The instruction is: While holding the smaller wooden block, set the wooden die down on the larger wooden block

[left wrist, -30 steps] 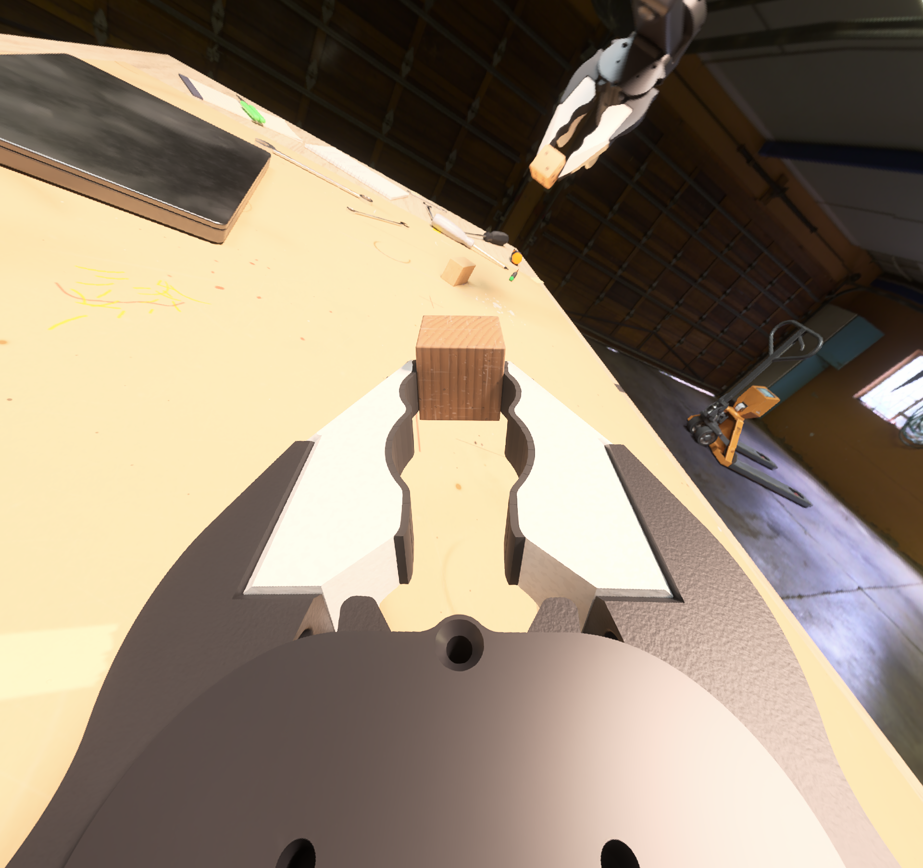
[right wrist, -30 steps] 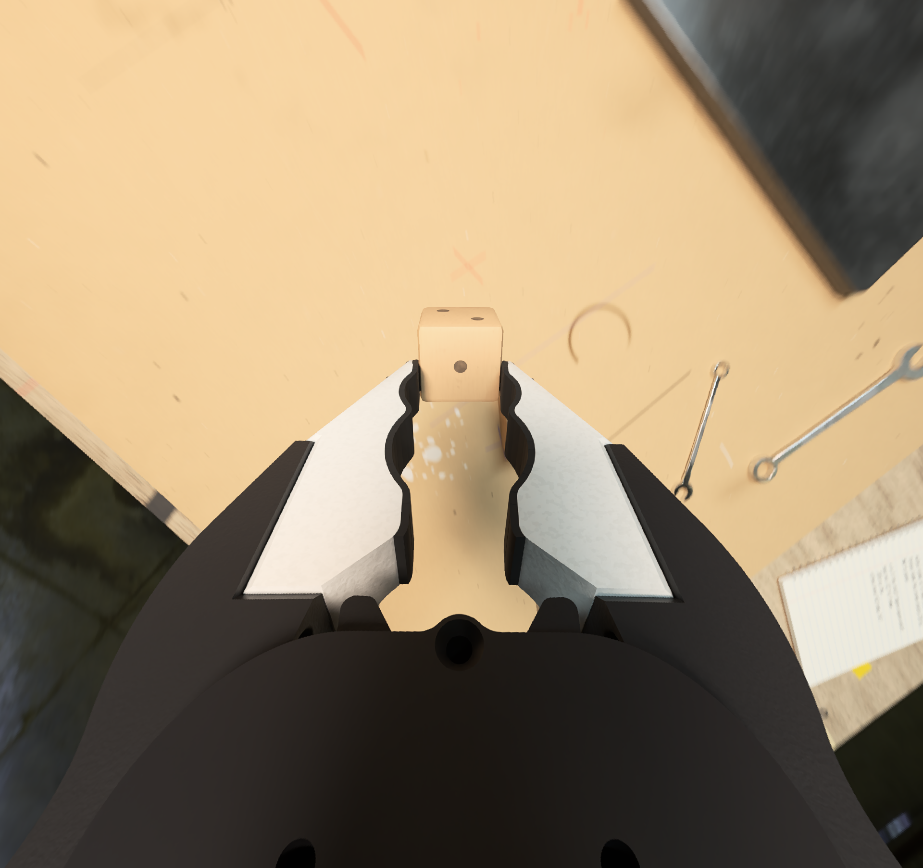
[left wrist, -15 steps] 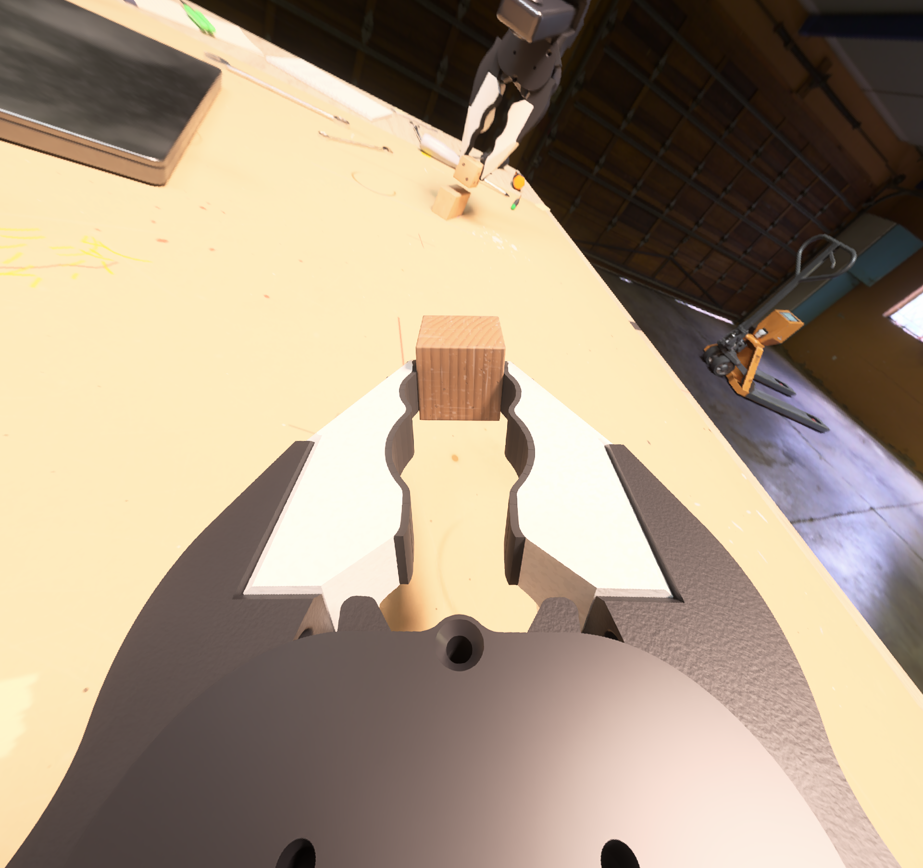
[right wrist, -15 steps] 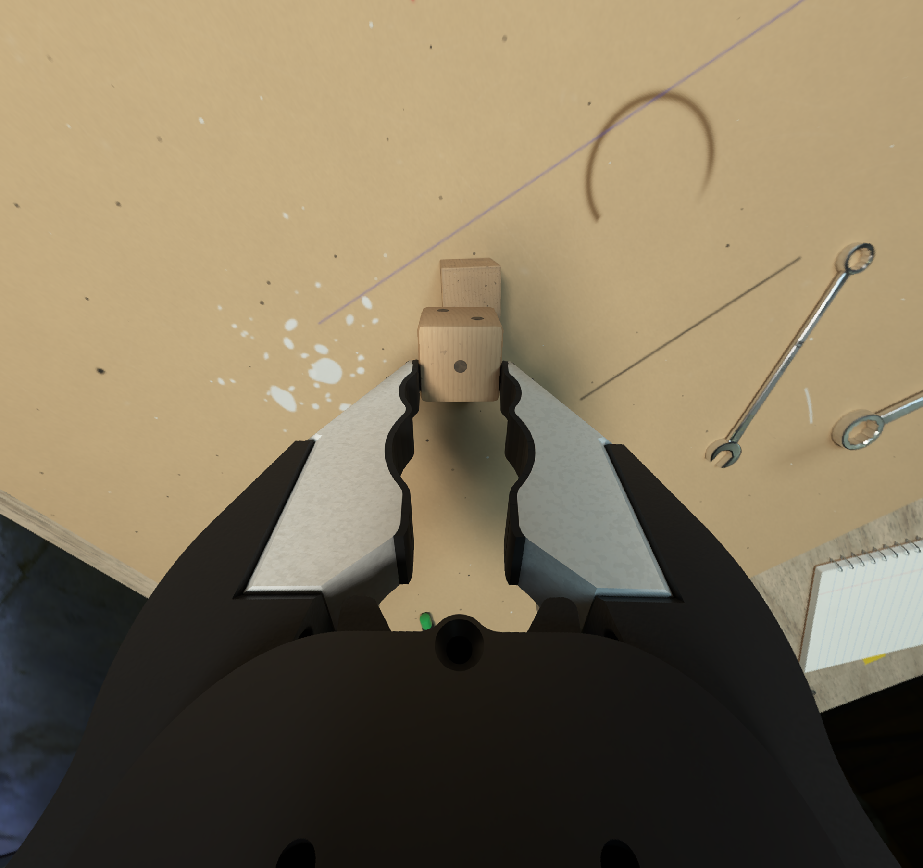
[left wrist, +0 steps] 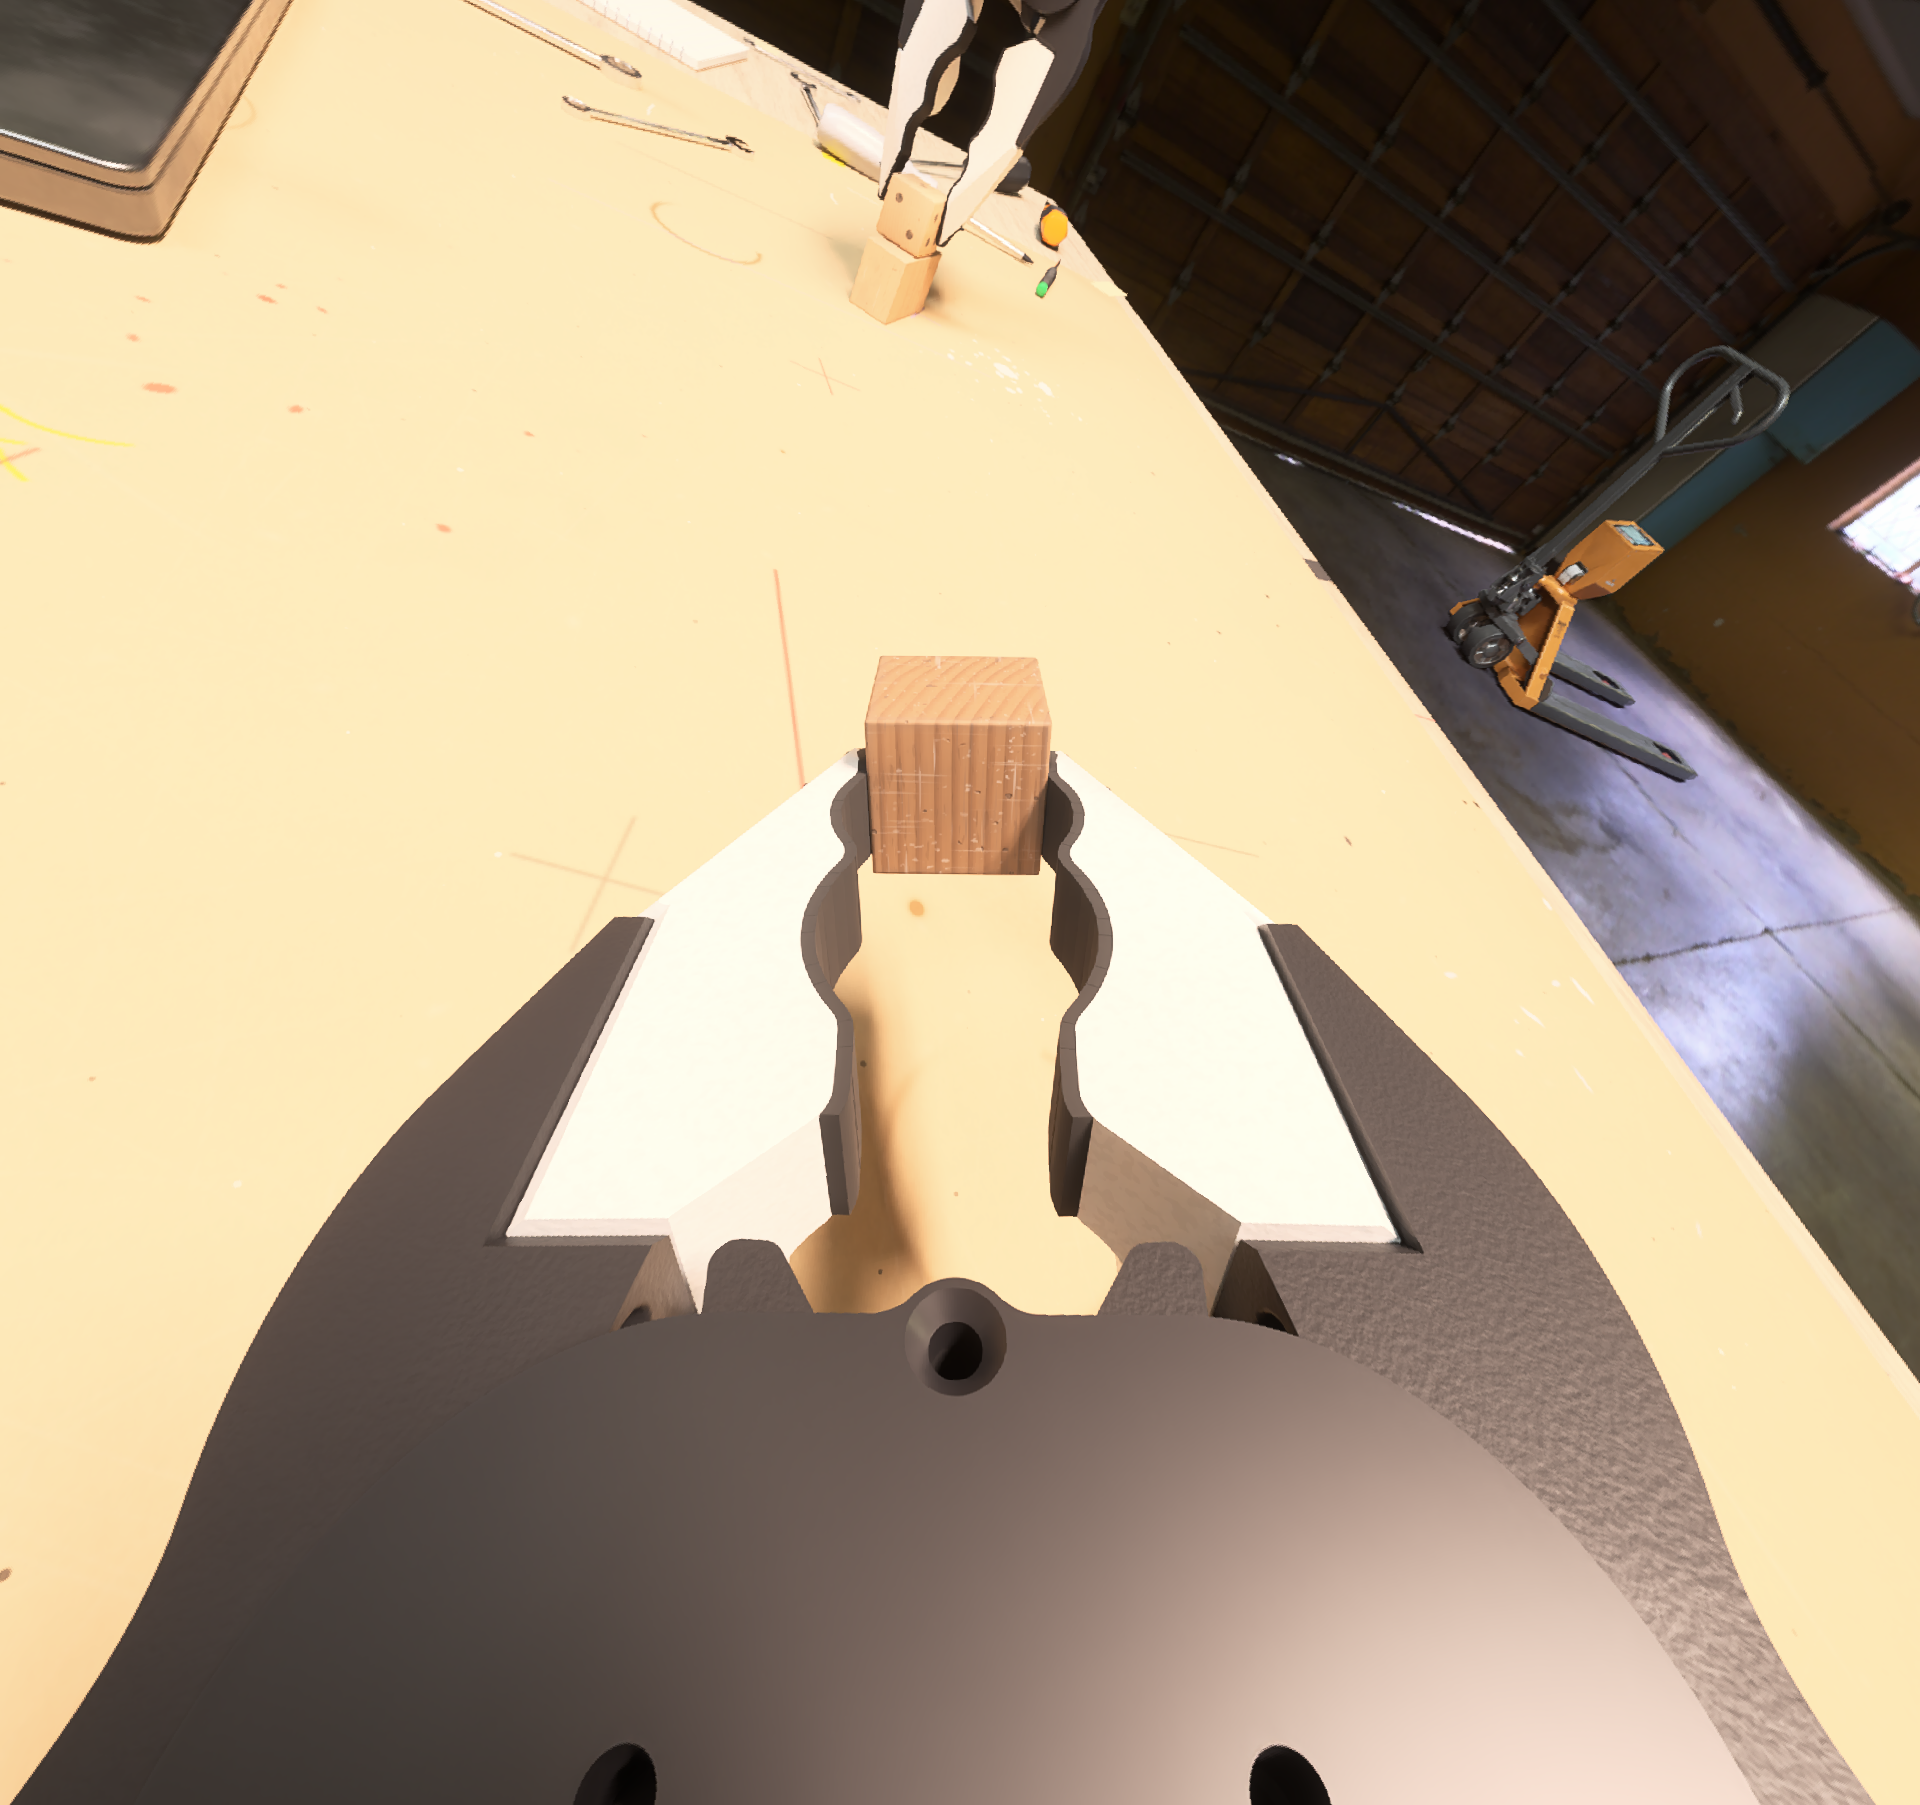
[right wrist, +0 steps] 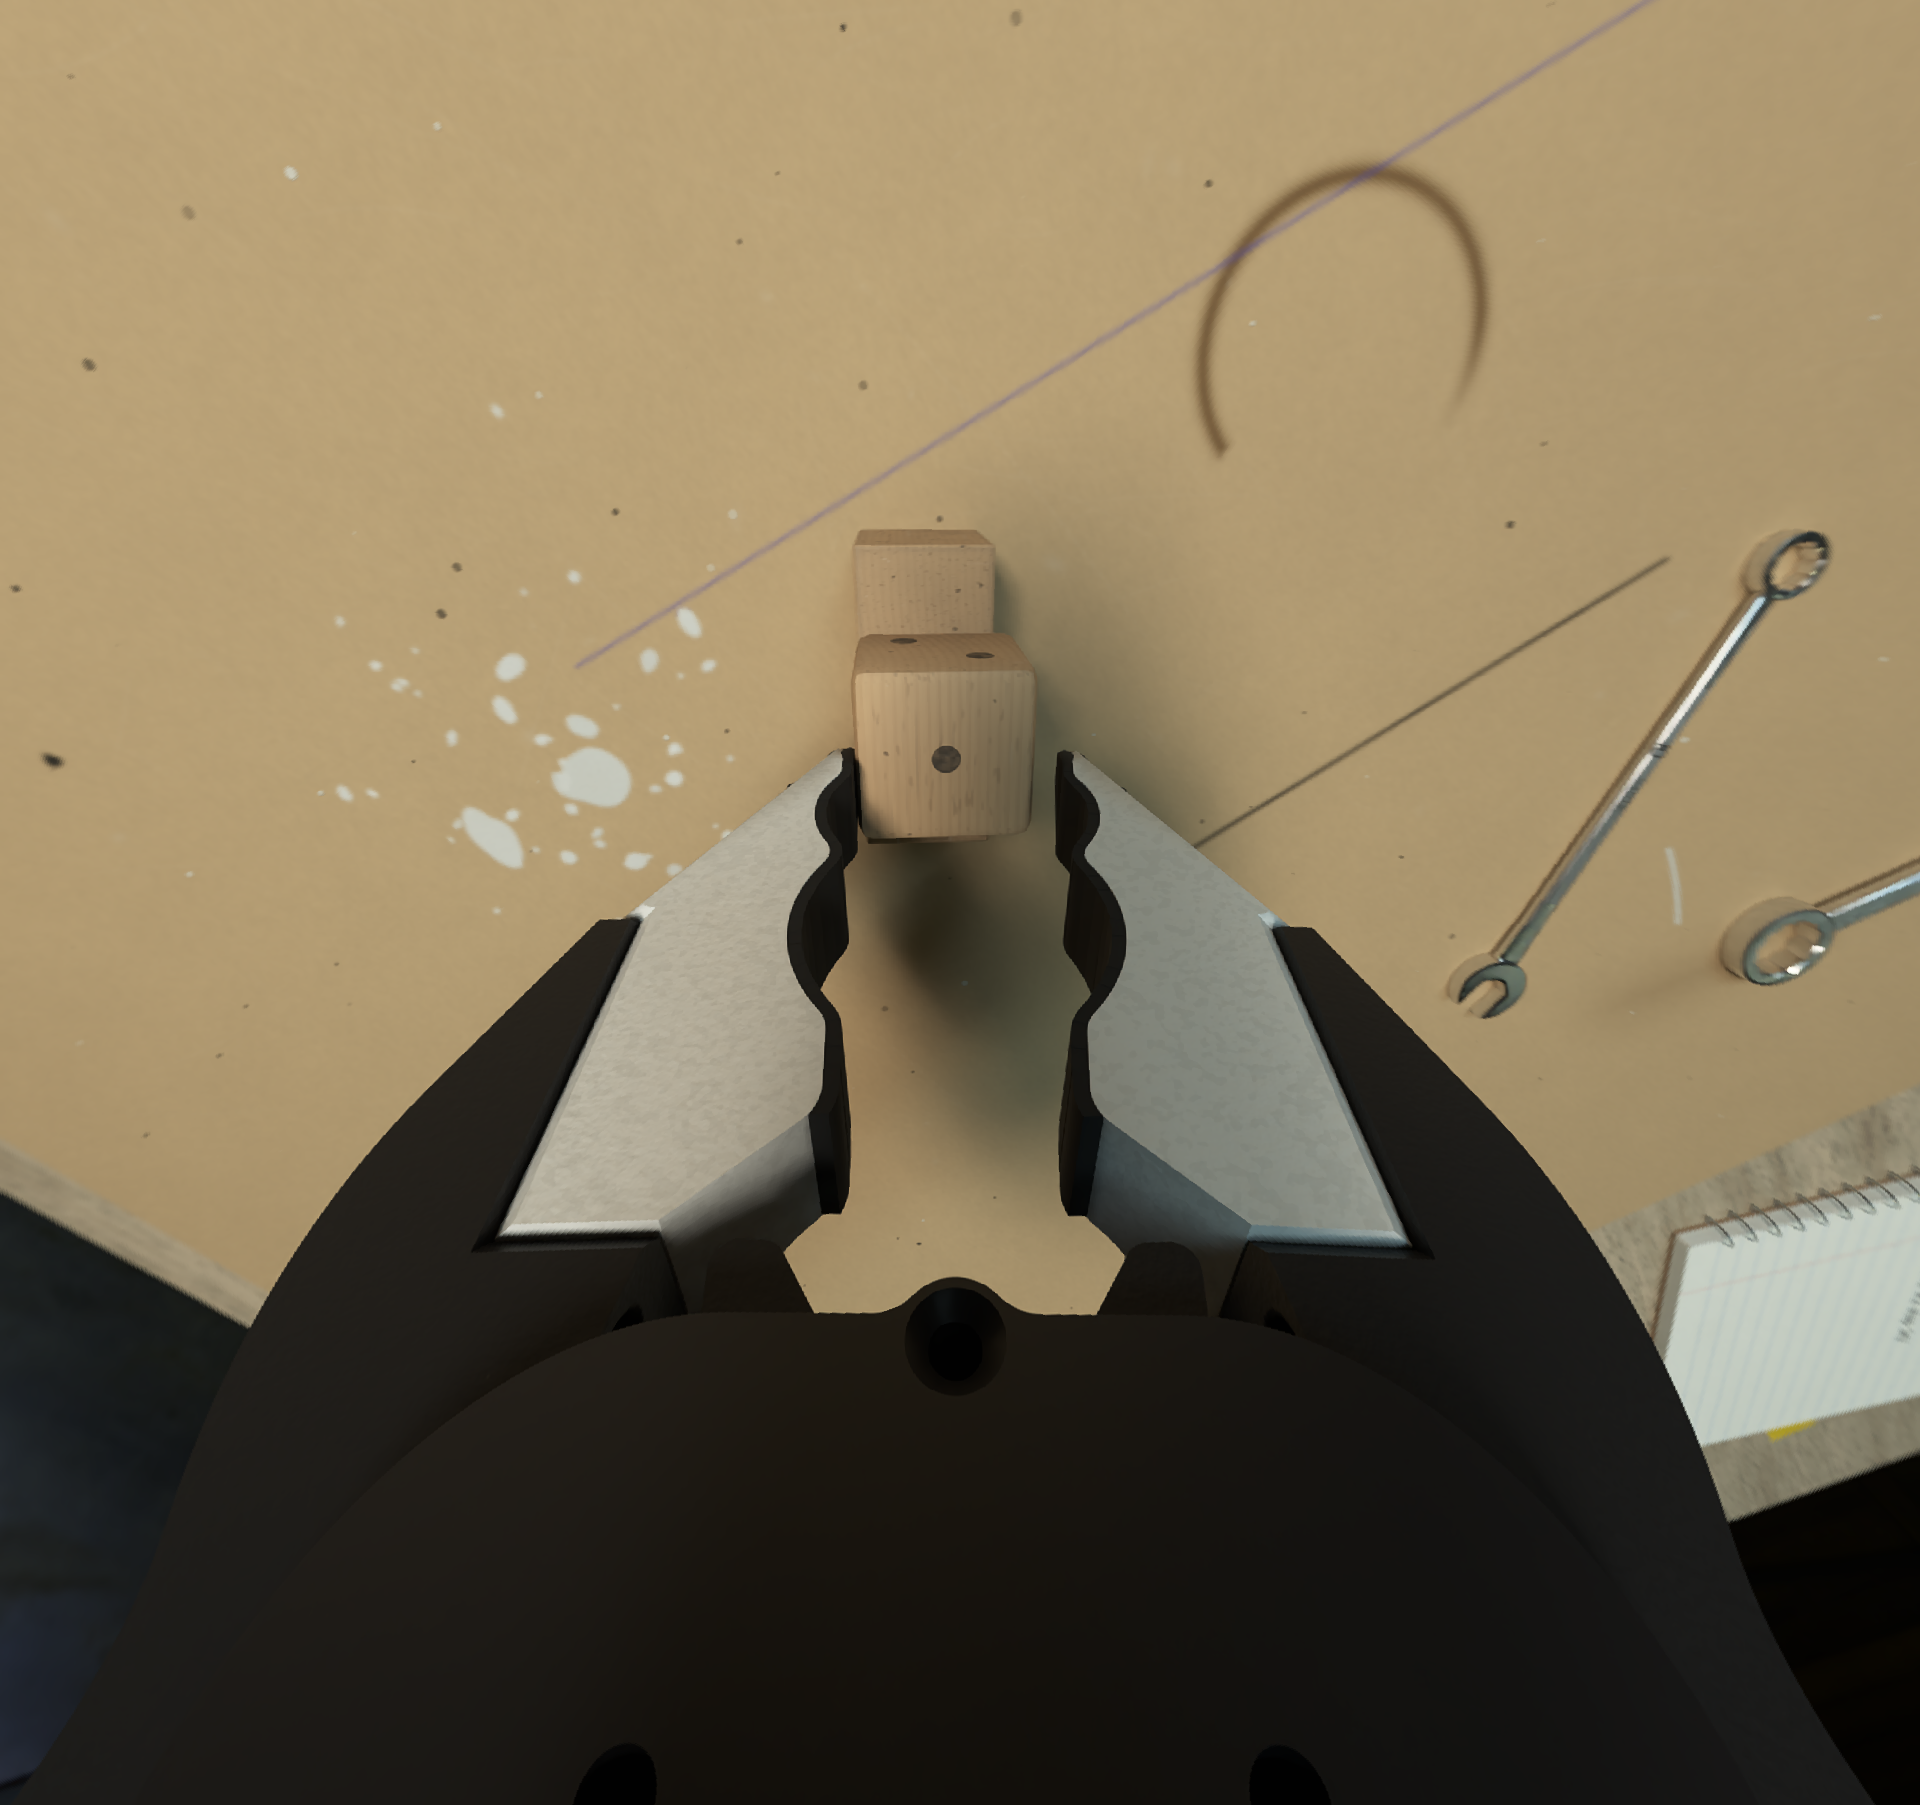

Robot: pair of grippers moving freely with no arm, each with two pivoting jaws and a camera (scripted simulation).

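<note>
My left gripper [left wrist: 956, 768] is shut on the smaller wooden block [left wrist: 956, 763], a brown cube held above the tabletop. The pale wooden die [right wrist: 943, 747] sits on the larger wooden block [right wrist: 923, 579], which stands on the table. My right gripper [right wrist: 956, 789] points down over the stack, slightly open, with the die between its fingertips. A gap shows at its right fingertip, while its left fingertip is at the die's edge. In the left wrist view, the right gripper [left wrist: 920, 207], the die [left wrist: 910, 220] and the larger block [left wrist: 891, 285] show far ahead.
Two wrenches [right wrist: 1652, 747] [right wrist: 1818, 924] lie right of the stack and a spiral notebook [right wrist: 1808, 1329] lies nearer. A dark slab [left wrist: 104, 41] lies at the far left. The table edge [left wrist: 1351, 612] runs along the right, with a pallet jack [left wrist: 1558, 602] on the floor beyond.
My right gripper came down over the larger block, the die now rests on it, and the jaws have parted slightly. My left gripper moved closer to the stack, still holding its block.
</note>
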